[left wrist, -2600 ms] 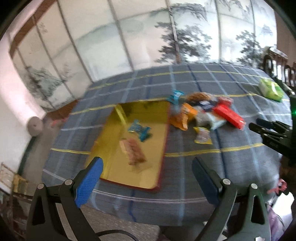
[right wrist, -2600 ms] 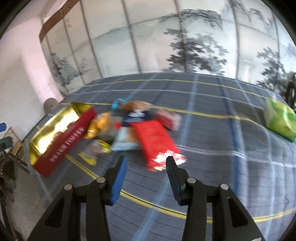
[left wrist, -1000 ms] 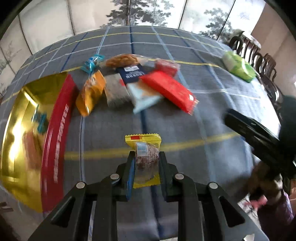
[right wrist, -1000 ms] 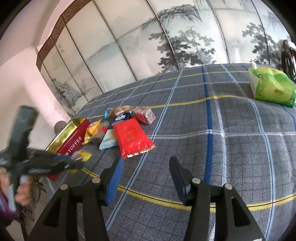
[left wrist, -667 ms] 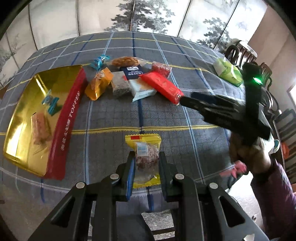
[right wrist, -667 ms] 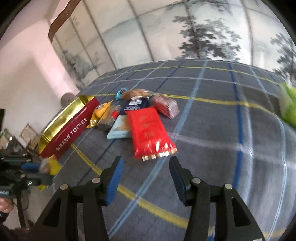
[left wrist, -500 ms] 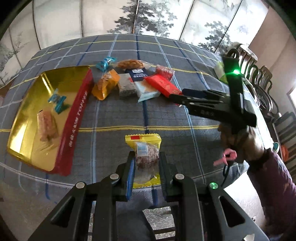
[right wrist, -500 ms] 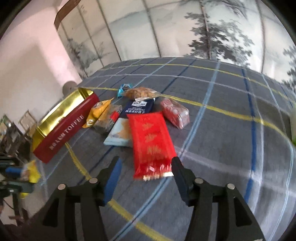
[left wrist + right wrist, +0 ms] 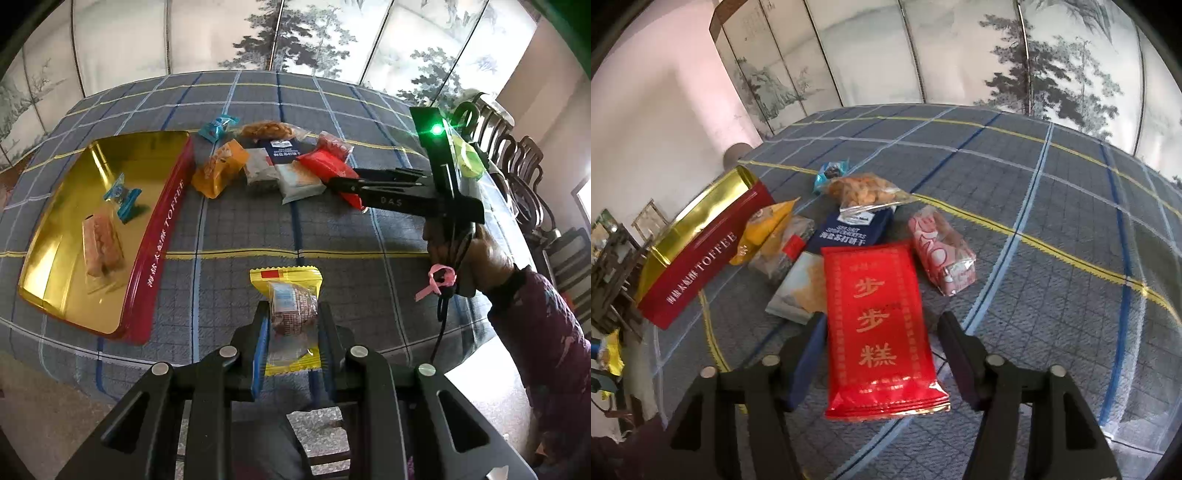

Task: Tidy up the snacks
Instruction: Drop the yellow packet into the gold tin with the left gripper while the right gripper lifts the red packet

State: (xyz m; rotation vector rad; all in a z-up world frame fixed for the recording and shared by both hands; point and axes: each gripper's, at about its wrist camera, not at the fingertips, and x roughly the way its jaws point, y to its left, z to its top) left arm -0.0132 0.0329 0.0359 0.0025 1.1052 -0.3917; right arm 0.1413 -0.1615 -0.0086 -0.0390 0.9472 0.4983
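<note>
In the tin (image 9: 162, 236), two snacks (image 9: 102, 250)

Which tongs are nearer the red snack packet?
Right. The right tongs straddle the red snack packet, open. The left tongs grip a yellow snack packet well back from it.

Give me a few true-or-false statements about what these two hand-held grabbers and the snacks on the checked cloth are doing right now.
1. The left gripper is shut on a yellow-edged clear snack packet. True.
2. The right gripper is clamped on the long red packet with gold characters. False: its jaws are open, straddling the packet.
3. The gold-lined red toffee tin holds nothing. False: a wrapped brown bar and a small blue-wrapped candy lie inside.
4. A pink patterned packet lies just right of the red packet. True.
</note>
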